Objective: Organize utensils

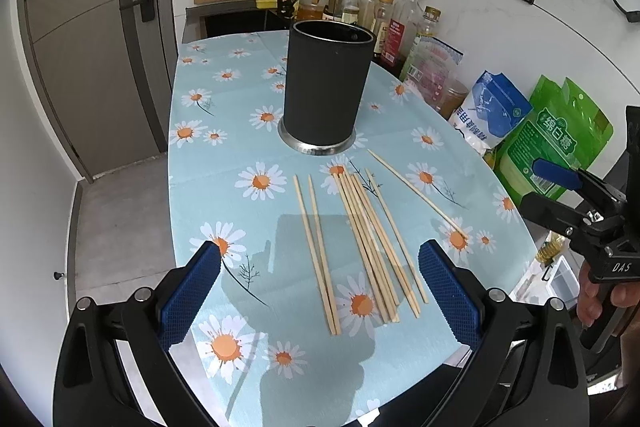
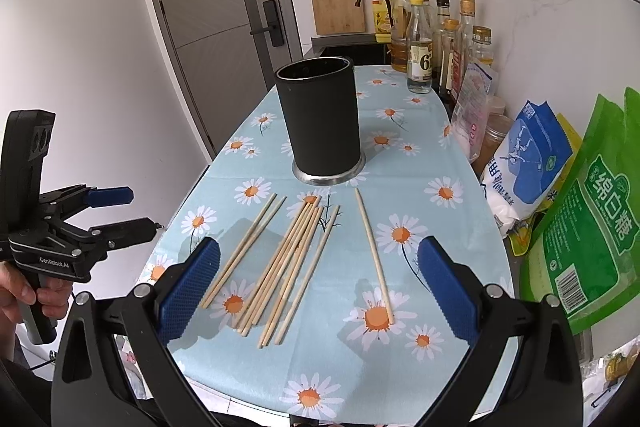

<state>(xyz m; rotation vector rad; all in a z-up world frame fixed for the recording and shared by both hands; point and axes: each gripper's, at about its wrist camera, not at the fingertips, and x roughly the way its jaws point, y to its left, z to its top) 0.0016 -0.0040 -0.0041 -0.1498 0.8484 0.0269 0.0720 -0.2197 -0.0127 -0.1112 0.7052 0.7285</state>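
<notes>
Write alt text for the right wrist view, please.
Wooden chopsticks lie loose on a daisy-print tablecloth, with an empty black holder upright behind them. The open right claw frames them, holding nothing; the left claw is at the left edge.

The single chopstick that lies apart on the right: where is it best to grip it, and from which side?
Probably at mid-length, from above. The lone chopstick lies flat on the tablecloth, apart from the bundle, so bare cloth lies on both sides. The open right gripper should set its fingers across the stick.
</notes>
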